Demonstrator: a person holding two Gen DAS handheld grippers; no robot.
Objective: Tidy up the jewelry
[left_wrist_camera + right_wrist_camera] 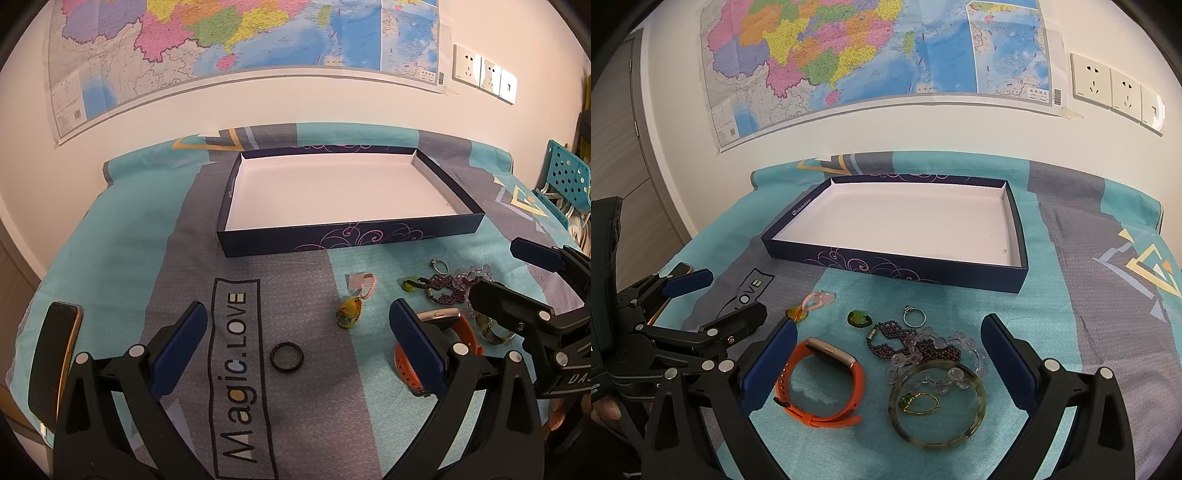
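Both claws, left claw point(297, 341) and right claw point(888, 356), were spread and empty. The jewelry point(923, 350) lay lower centre, before the bare box point(894, 267). Best pinch single pieces, untangling beads first.

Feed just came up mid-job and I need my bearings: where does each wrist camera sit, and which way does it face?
Left wrist: on the left gripper, low over the tablecloth, facing the box and wall map; own open fingers frame a black ring; right gripper intrudes.
Right wrist: on the right gripper, same heading, over the orange watch and bangle; left gripper at left.
Shared: box, watch, beads, map.
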